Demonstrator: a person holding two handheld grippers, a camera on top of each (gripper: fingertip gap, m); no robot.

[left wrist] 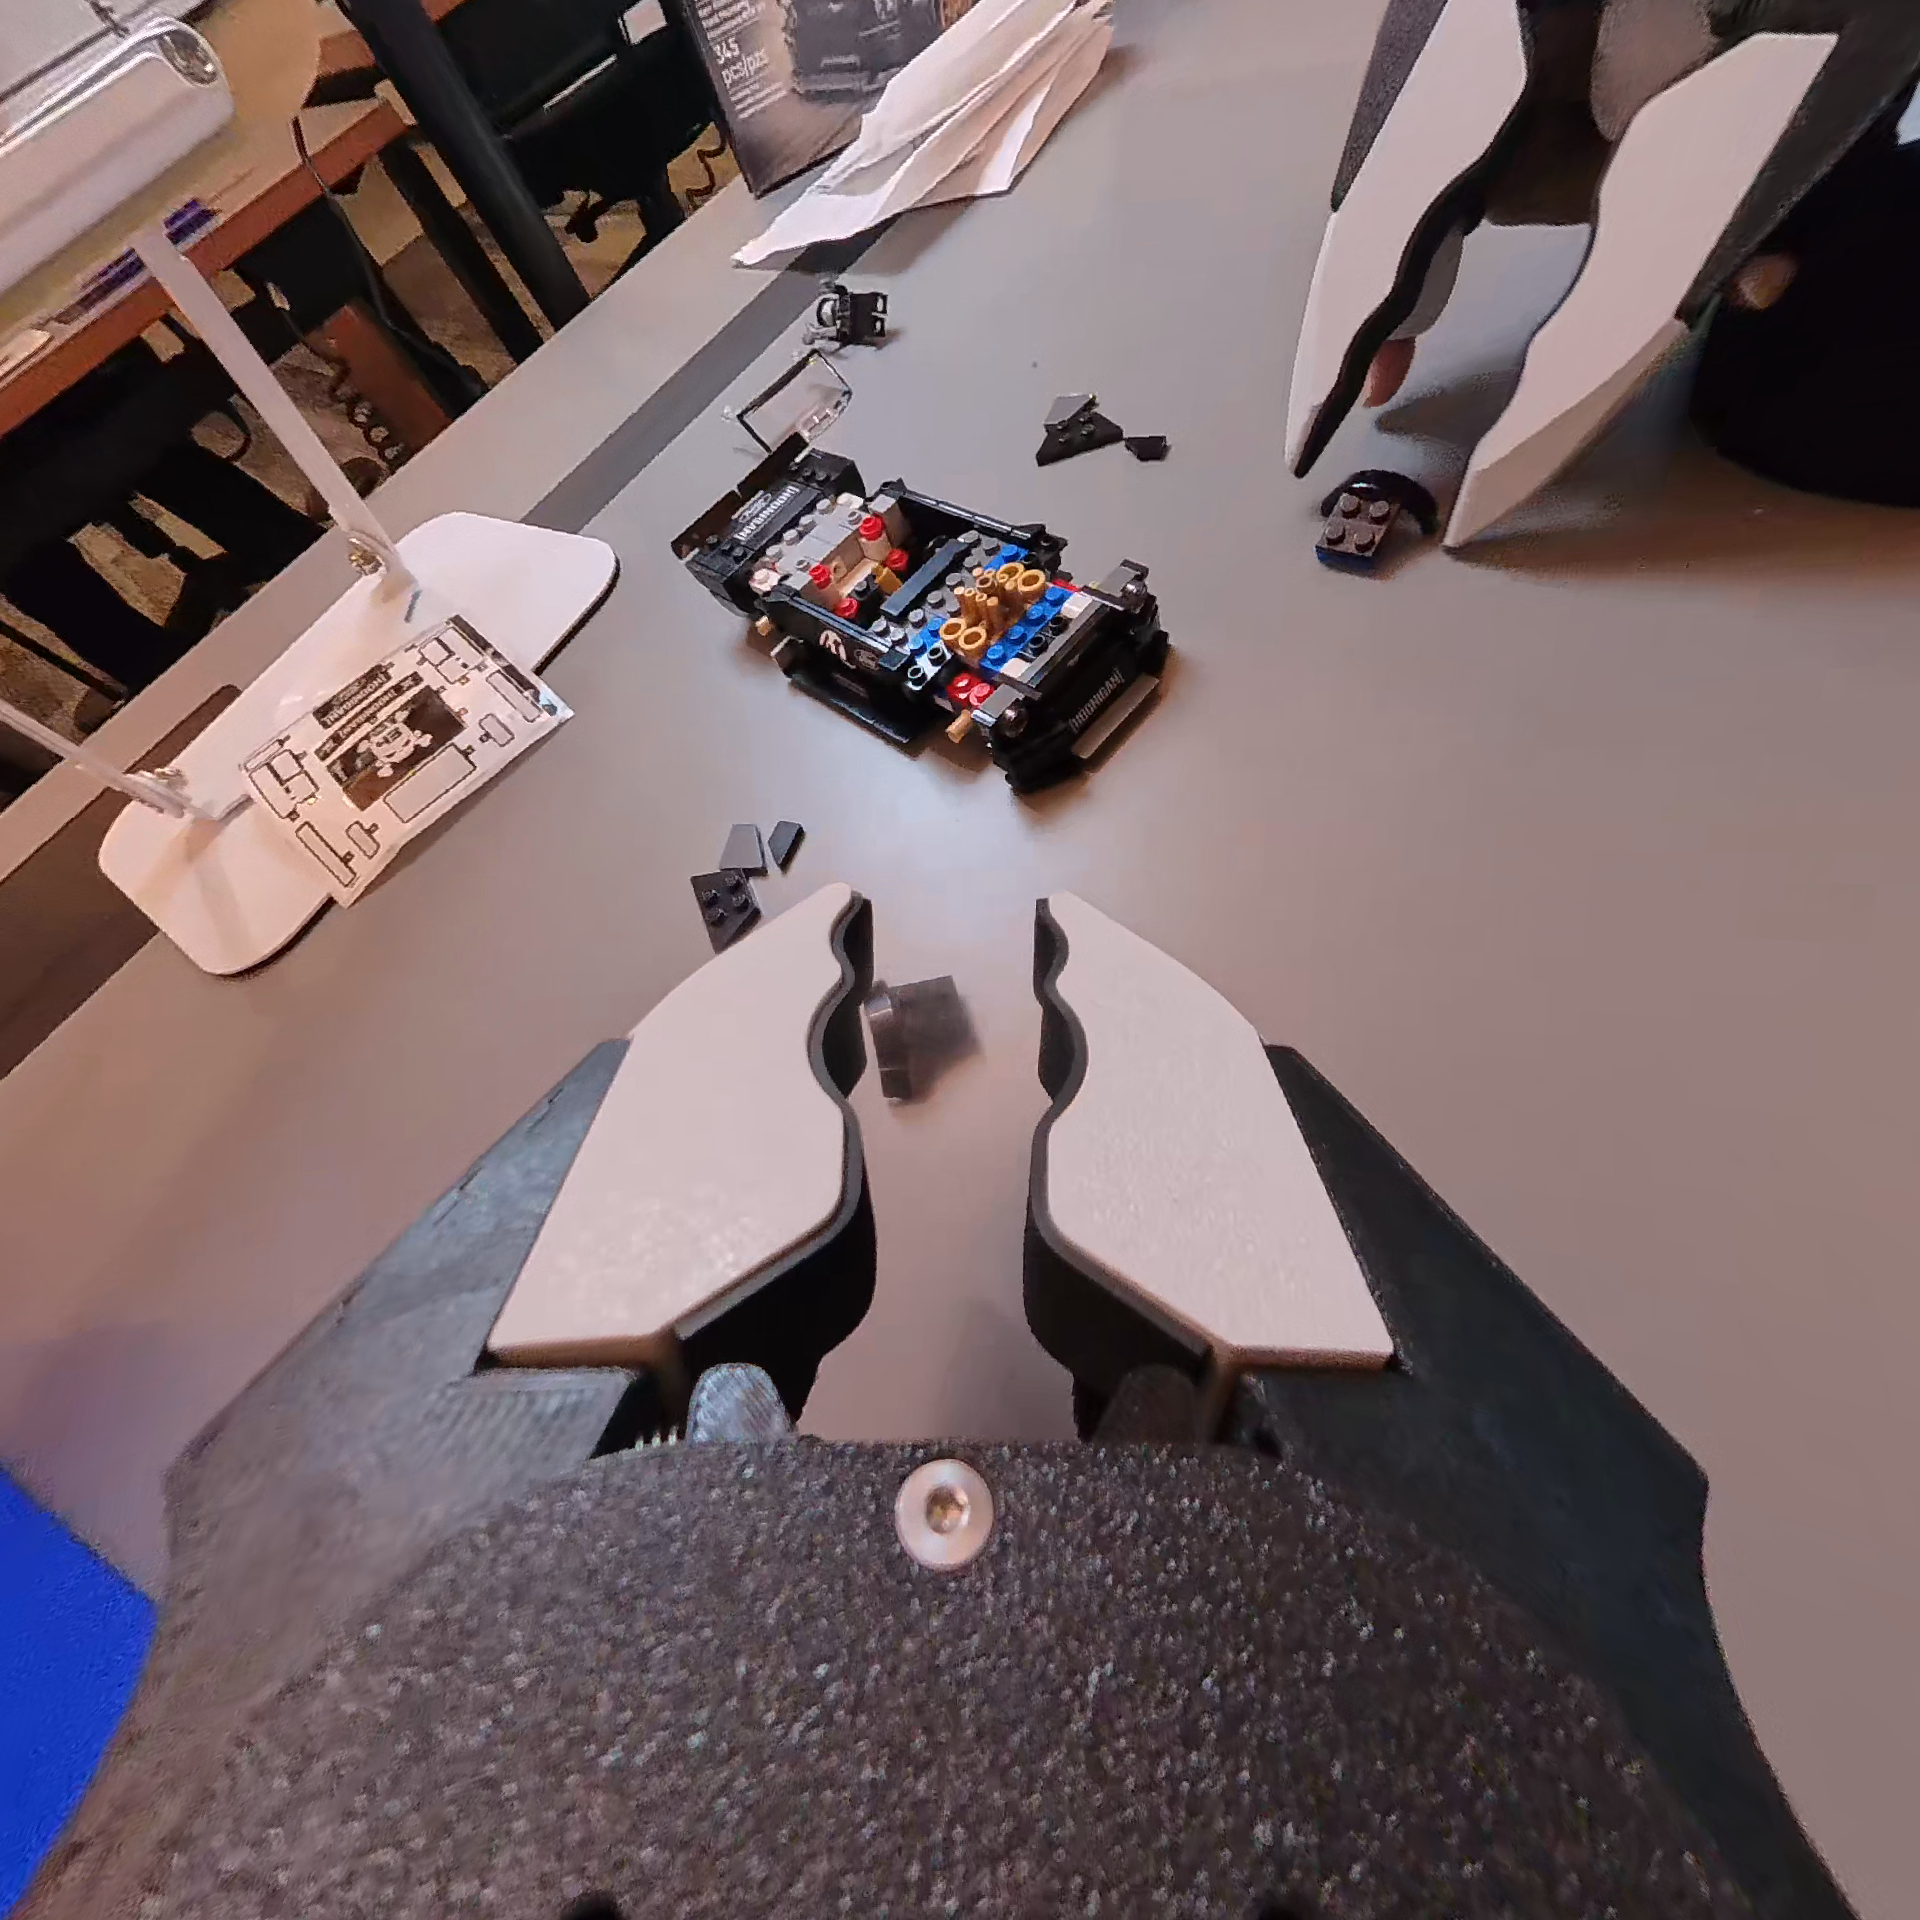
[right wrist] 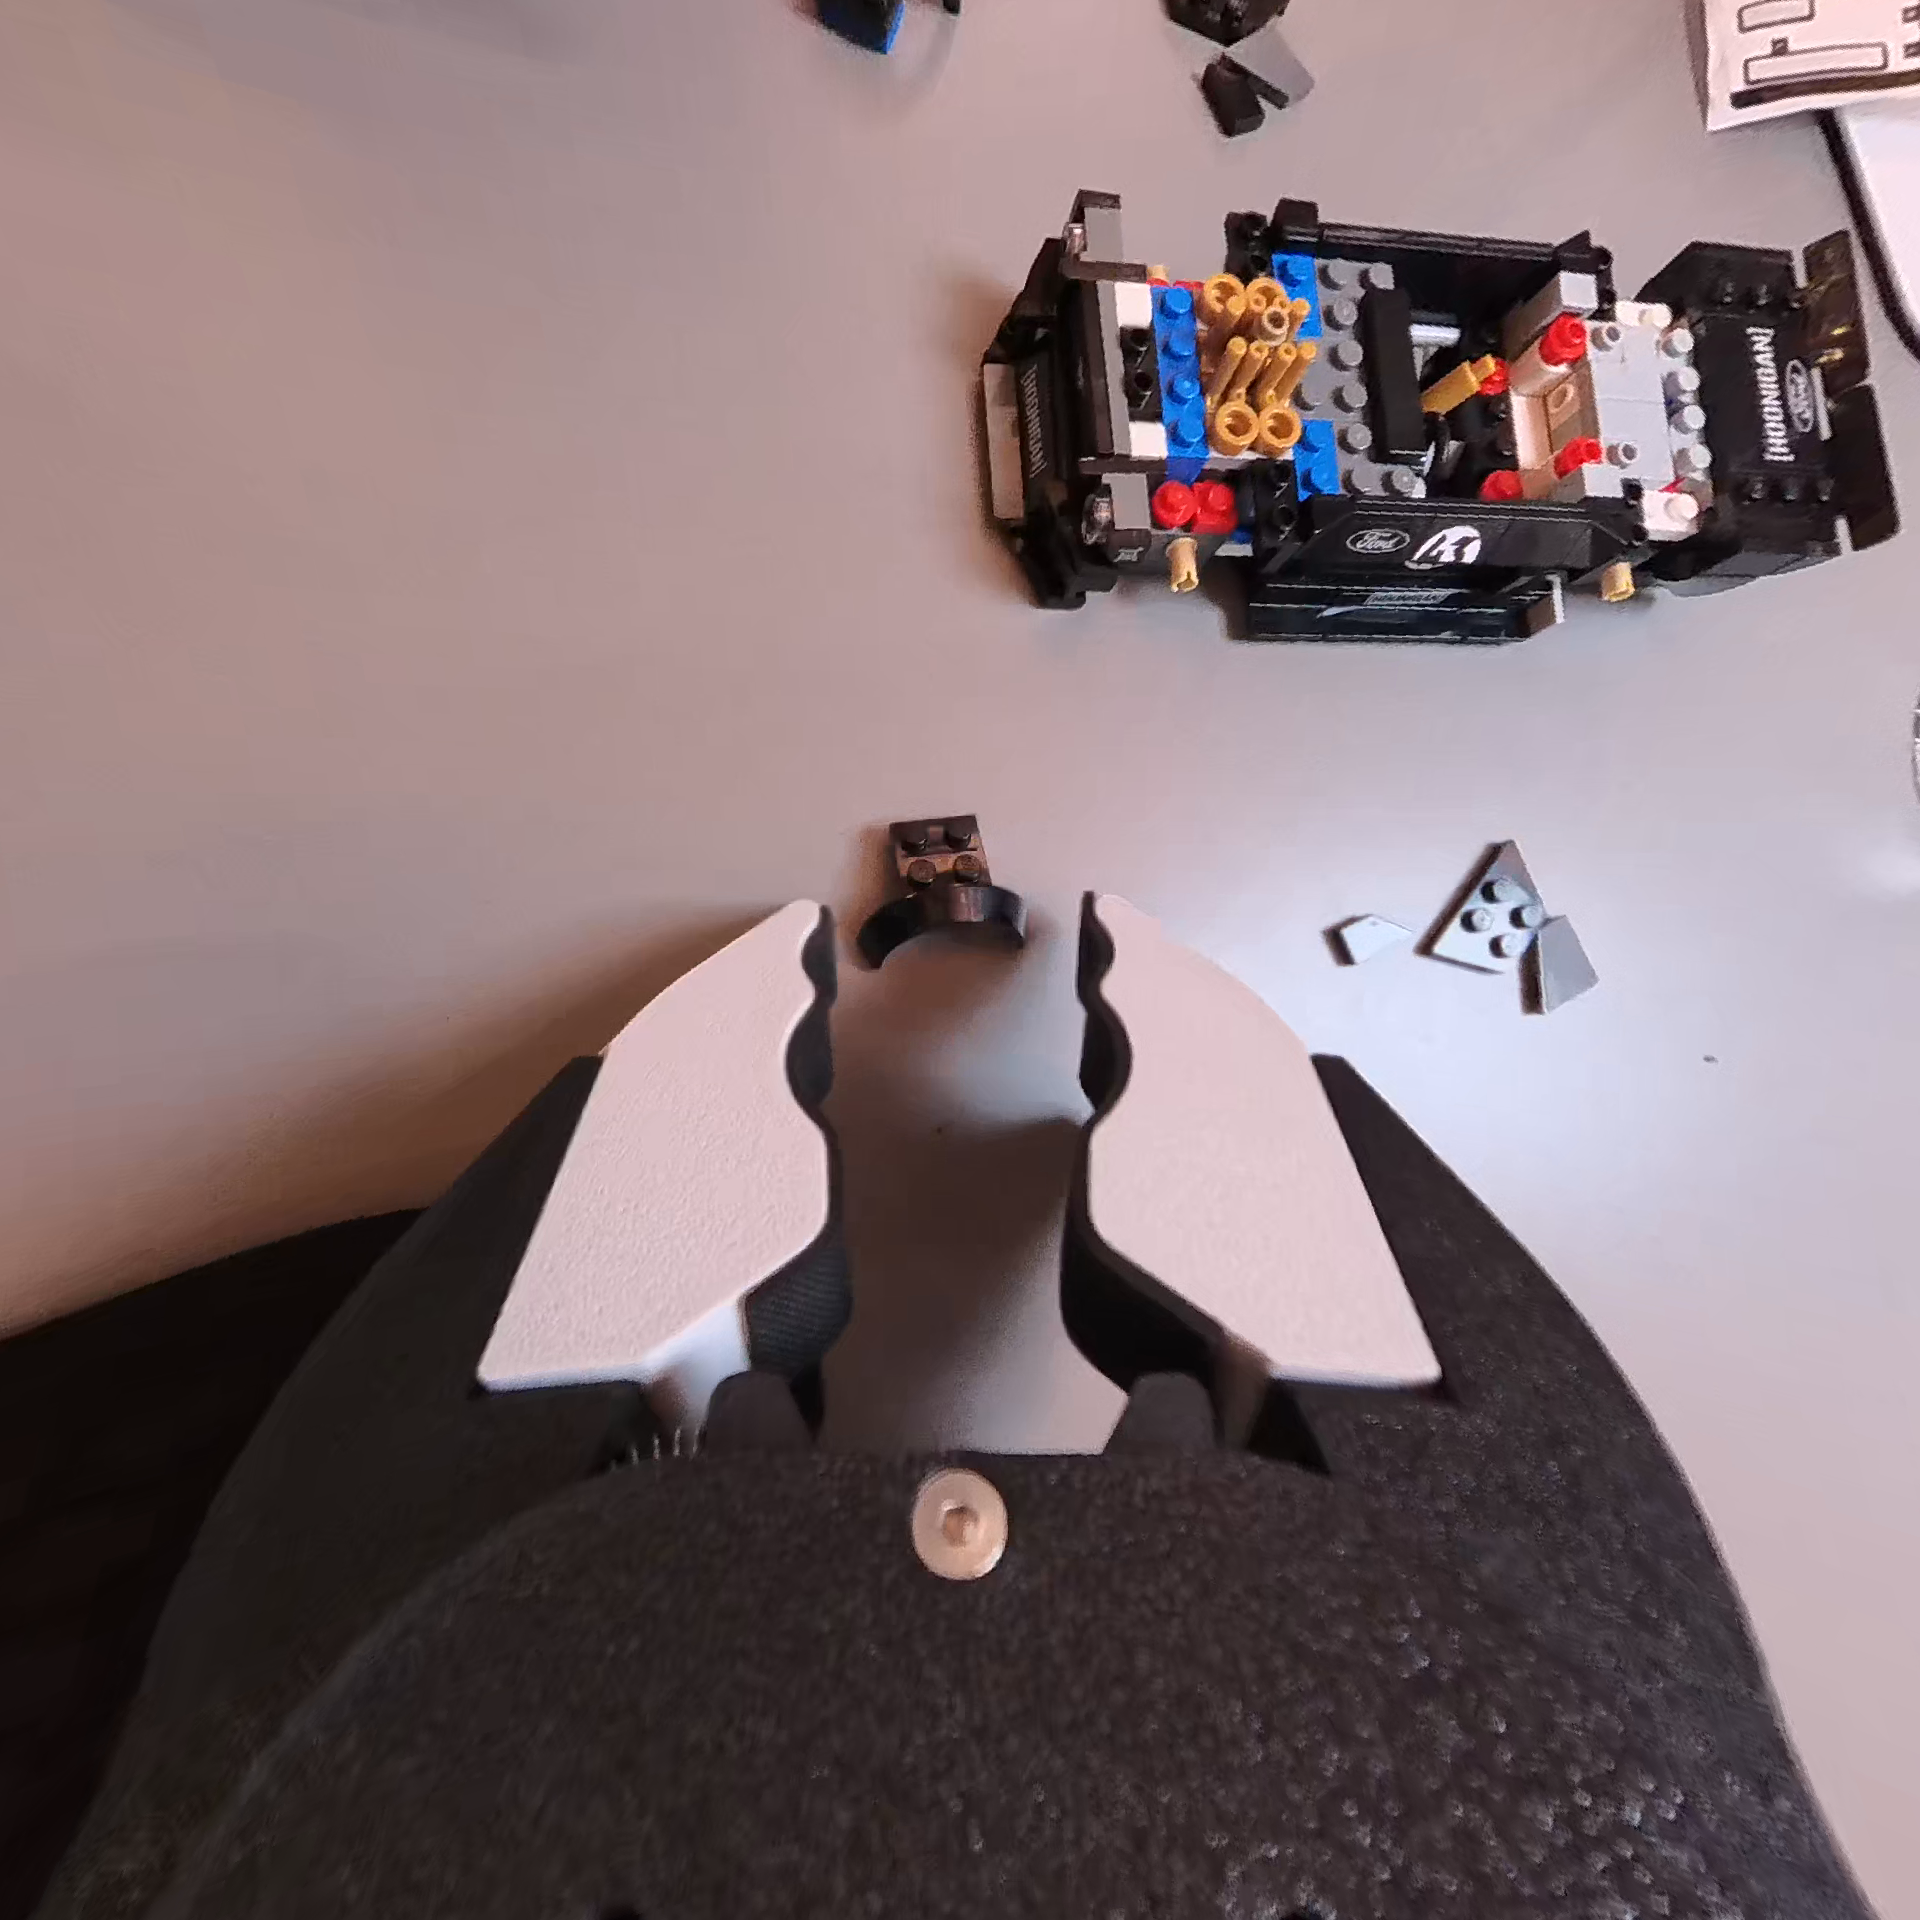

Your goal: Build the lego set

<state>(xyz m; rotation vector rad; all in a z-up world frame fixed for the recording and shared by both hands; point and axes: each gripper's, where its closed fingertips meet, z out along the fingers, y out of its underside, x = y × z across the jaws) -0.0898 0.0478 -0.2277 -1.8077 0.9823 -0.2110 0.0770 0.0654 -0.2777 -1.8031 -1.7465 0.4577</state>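
Observation:
A partly built black Lego car with blue, red, grey and gold parts inside lies on the grey table; it also shows in the right wrist view. My left gripper is open, low over the table, with a small dark brick lying between its fingers, close to the left one. My right gripper is open, its tips on either side of a black wheel-arch piece. In the left wrist view the right gripper stands at the upper right over that piece.
Loose wedge plates lie to the right of the right gripper, and small black pieces to the left of the left gripper. A clear windscreen, white stand base with sticker sheet, box and folded paper lie beyond. Some 20 centimetres of space lies between my two pairs of fingers. The right tips stand about 20 centimetres off the clear windscreen.

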